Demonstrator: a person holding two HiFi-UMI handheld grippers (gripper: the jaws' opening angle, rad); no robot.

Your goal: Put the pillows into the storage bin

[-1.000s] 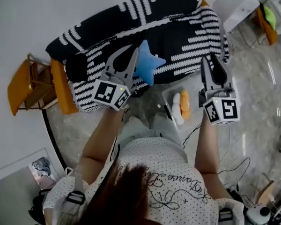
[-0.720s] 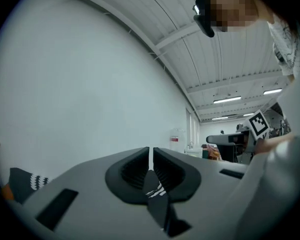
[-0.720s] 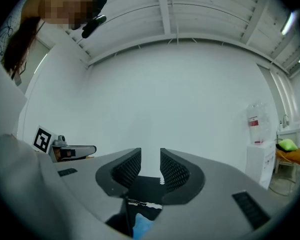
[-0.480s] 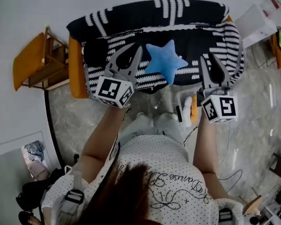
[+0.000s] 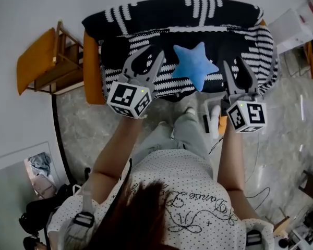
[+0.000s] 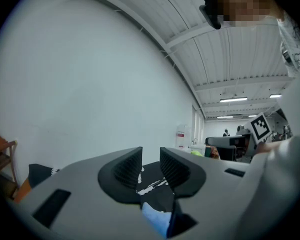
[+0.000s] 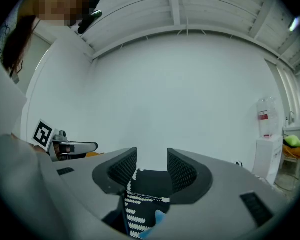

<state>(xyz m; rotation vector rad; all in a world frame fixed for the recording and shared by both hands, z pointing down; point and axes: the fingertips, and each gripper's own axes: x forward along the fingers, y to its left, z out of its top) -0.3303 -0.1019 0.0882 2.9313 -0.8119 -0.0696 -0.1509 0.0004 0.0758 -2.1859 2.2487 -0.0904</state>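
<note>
My left tongs (image 5: pixel 151 55) and right tongs (image 5: pixel 235 64) have just been opening and stand apart, empty, either side of the star pillow (image 5: pixel 195 66) lying on the sofa (image 5: pixel 240 35). Step in hand, as I judge it: approach. The next move calls for closing on the pillow, then carrying it to the bin (image 5: pixel 206 120).

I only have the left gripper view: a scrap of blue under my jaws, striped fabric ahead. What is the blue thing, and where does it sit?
Observer: A blue star pillow, lying on the striped sofa between the left hand-held gripper and the right hand-held gripper.
Operator: Is the right one holding anything?
Observer: No. Its jaws have just been opening, like the left's, and nothing stands between either pair.
Operator: Where is the bin?
Observer: The storage bin is on the floor before the sofa, partly hidden by the right hand-held gripper, a white pillow inside.
</note>
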